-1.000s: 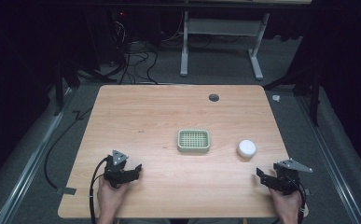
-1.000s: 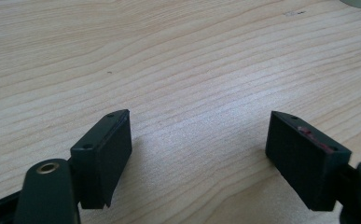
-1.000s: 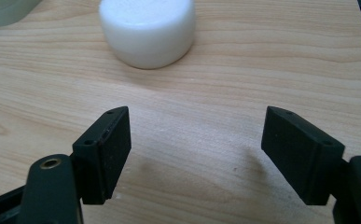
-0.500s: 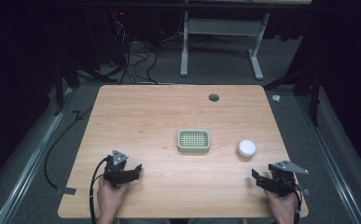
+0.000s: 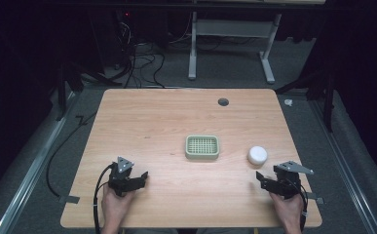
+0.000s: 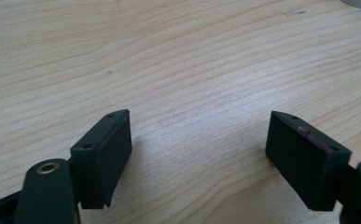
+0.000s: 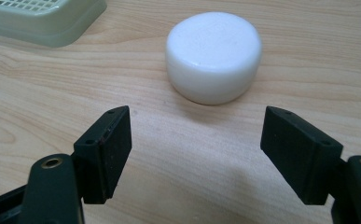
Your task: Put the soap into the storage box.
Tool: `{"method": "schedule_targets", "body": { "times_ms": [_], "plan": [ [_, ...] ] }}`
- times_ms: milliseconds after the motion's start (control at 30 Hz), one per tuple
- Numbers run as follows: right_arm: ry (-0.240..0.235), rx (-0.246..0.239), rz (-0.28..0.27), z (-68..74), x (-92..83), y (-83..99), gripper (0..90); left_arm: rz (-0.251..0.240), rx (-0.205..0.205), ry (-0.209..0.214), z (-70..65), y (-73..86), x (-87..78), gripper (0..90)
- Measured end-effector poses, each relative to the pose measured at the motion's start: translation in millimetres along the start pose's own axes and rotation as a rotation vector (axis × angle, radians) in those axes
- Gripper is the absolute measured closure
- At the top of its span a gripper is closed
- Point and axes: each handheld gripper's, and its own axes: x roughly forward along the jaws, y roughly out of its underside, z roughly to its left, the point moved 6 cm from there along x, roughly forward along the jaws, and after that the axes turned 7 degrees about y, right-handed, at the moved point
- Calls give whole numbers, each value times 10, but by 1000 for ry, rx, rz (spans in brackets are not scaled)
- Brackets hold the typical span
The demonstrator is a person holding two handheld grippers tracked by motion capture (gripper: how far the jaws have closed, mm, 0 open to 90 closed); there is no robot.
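The right gripper (image 7: 194, 154) is spread wide, empty, just near of the white round soap (image 7: 214, 56). The green slotted soap dish (image 5: 202, 146) sits mid-table, left of it. The left gripper (image 6: 199, 158) gapes over bare wood.

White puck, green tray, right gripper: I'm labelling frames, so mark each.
White puck (image 7: 214, 49), right gripper view, its flat top.
Green tray (image 5: 202, 154), high view, near rim.
Right gripper (image 7: 196, 154), right gripper view, between open jaws.

Left gripper (image 6: 199, 154) fingers (image 6: 104, 154) spread wide over bare wooden table (image 6: 178, 60), nothing between.
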Motion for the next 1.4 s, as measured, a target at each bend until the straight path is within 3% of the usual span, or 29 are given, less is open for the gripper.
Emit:
{"method": "schedule_targets", "body": {
  "times_ms": [367,833,1400],
  "plan": [
    [24,3,26,28,226,-175,198,0,0,0,0,0,0,230],
    [43,-19,25,32,329,-407,166,0,0,0,0,0,0,230],
    [51,0,81,1,579,-430,153,0,0,0,0,0,0,230]
  ]
}}
